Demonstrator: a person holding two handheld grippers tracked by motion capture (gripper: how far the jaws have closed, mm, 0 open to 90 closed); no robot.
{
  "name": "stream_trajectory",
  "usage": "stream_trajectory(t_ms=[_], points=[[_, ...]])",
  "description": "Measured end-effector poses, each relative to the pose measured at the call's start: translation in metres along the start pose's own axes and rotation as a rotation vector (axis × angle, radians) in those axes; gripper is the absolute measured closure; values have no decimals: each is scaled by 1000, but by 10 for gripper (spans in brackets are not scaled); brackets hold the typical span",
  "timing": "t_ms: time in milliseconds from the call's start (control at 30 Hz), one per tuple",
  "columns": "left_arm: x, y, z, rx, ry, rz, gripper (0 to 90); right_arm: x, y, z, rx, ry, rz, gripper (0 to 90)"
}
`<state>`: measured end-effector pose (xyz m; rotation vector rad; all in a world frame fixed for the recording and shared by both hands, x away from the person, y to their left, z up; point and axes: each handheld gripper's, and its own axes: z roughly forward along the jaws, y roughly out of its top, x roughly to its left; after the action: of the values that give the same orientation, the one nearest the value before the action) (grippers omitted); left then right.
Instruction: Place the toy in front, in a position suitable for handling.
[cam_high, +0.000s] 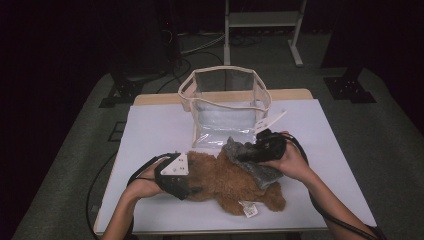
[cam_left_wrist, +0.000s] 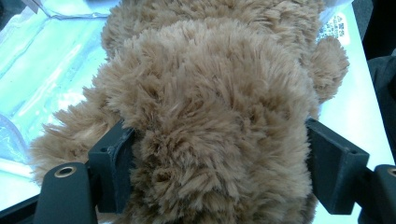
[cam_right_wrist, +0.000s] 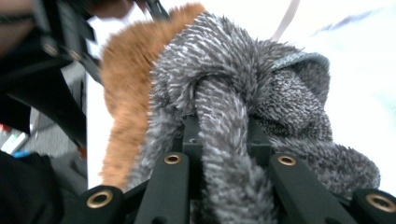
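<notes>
Left tool (cam_high: 192, 190) clamps brown plush toy (cam_high: 225, 182), lower centre of frame; right tool (cam_high: 242, 156) pinches grey fuzzy cloth (cam_high: 255, 167) draped over toy, on counter (cam_high: 150, 130)

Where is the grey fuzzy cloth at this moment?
In the high view, the grey fuzzy cloth lies on the right part of the brown plush toy, just in front of the clear bag. The right gripper pinches it.

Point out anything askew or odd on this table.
The brown plush toy lies flat on its side, its grey garment bunched and half off, pinched in the right claw. The left claw squeezes the toy. The clear bag stands upright.
</notes>
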<state>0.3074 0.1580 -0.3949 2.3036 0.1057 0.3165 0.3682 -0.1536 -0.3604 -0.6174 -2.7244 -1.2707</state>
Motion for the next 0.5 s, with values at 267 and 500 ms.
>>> stream_trajectory(t_ms=[267, 500], points=[[-5, 1, 1, -2, 6, 2, 224, -2, 6, 6, 25, -4, 18, 751], [-6, 0, 1, -4, 4, 6, 224, -10, 18, 27, 68, -19, 5, 751]])
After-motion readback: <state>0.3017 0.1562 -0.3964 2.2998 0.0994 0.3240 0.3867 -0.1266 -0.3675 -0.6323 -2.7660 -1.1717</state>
